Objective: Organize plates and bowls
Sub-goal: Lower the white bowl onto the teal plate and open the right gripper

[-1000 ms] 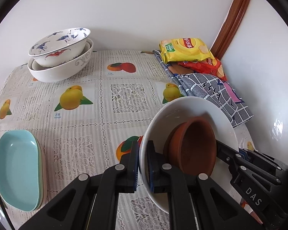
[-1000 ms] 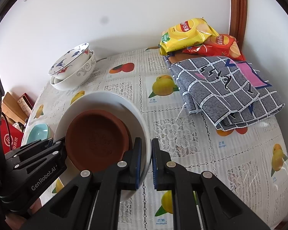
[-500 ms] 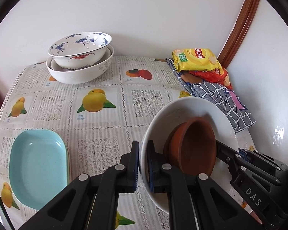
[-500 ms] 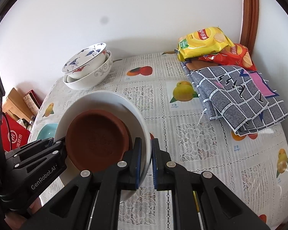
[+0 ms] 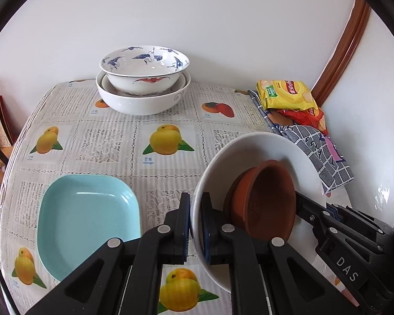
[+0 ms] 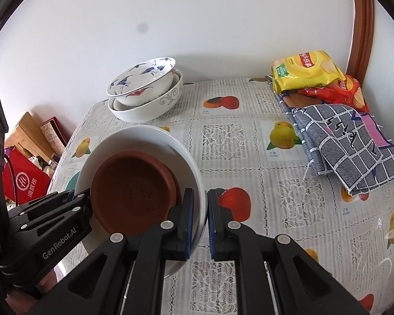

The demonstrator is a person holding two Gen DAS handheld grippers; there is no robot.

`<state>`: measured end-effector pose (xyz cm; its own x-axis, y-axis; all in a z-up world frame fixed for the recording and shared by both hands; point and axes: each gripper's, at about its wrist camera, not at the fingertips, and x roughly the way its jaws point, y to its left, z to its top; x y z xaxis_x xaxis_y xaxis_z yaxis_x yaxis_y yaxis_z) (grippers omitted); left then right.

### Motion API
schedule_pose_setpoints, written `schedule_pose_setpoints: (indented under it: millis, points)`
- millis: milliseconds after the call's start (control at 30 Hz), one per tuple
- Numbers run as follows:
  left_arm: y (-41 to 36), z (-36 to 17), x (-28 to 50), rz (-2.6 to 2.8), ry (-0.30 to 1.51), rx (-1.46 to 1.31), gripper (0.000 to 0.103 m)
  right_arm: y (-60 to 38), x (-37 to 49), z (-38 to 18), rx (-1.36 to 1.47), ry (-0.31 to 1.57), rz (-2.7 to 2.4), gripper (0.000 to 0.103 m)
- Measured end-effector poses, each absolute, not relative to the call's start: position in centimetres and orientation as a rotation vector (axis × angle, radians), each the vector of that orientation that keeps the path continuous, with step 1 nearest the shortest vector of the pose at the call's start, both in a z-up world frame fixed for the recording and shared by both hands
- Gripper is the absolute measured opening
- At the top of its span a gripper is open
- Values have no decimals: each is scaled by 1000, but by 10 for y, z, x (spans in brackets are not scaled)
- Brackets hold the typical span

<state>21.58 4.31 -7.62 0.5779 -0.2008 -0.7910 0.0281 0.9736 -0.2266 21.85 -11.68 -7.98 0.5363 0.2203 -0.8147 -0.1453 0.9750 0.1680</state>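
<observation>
Both grippers hold one large white bowl [image 5: 262, 147] above the table, with a brown clay bowl [image 5: 265, 199] resting inside it. My left gripper [image 5: 195, 225] is shut on the bowl's left rim. My right gripper [image 6: 200, 218] is shut on its right rim; the white bowl [image 6: 144, 136] and brown bowl [image 6: 134, 191] show there too. Two stacked white bowls, the upper with blue birds [image 5: 144, 76], stand at the table's back left. A light blue dish [image 5: 86, 218] lies at the front left.
The table carries a fruit-print cloth [image 5: 165, 141]. Yellow and red crisp bags [image 5: 286, 94] and a folded grey checked cloth [image 6: 341, 141] lie along the right side by the wall. Boxes and a red bag [image 6: 23, 183] stand past the table's left edge.
Both grippers, carrying the white bowl with the brown bowl, have moved back and to the left. The blue dish and the stacked bowls have shifted right in the left wrist view.
</observation>
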Motion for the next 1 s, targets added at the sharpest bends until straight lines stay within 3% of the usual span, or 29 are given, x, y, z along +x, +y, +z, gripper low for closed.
schedule_pose_setpoints:
  millis: [1000]
  points:
    - [143, -89, 199, -8, 947, -265, 8, -16, 225, -90, 48, 1017, 350, 9]
